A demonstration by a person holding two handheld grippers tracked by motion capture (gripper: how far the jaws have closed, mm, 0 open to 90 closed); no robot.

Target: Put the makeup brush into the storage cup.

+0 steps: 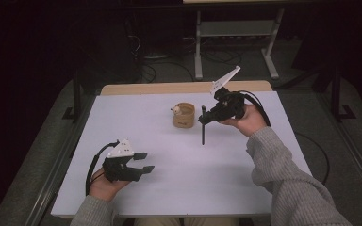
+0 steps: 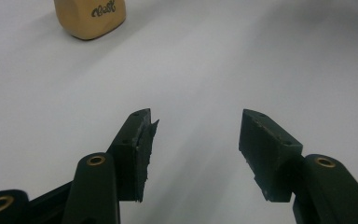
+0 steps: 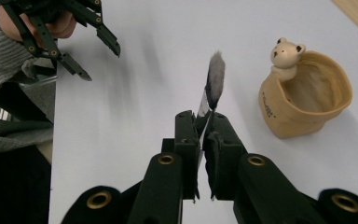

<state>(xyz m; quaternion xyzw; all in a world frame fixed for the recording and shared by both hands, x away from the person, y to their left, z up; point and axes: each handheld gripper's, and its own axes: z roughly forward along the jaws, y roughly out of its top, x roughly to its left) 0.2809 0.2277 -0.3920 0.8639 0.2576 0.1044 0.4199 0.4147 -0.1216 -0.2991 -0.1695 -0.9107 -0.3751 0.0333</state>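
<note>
White table [image 1: 179, 183]: brush [image 3: 214, 84] in right tool [image 3: 204, 122]

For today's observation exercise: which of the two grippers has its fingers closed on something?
The right gripper, beside the tan bear cup: its fingers clamp a dark brush hanging down. The left gripper, nearer the person, has its fingers spread apart, holding nothing.

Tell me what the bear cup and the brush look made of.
Bear cup: looks like glazed ceramic or smooth resin, tan, matte-satin, with a moulded bear on the rim. Brush: soft grey bristle tuft on a shiny metal-looking ferrule; dark handle, material unclear.
</note>
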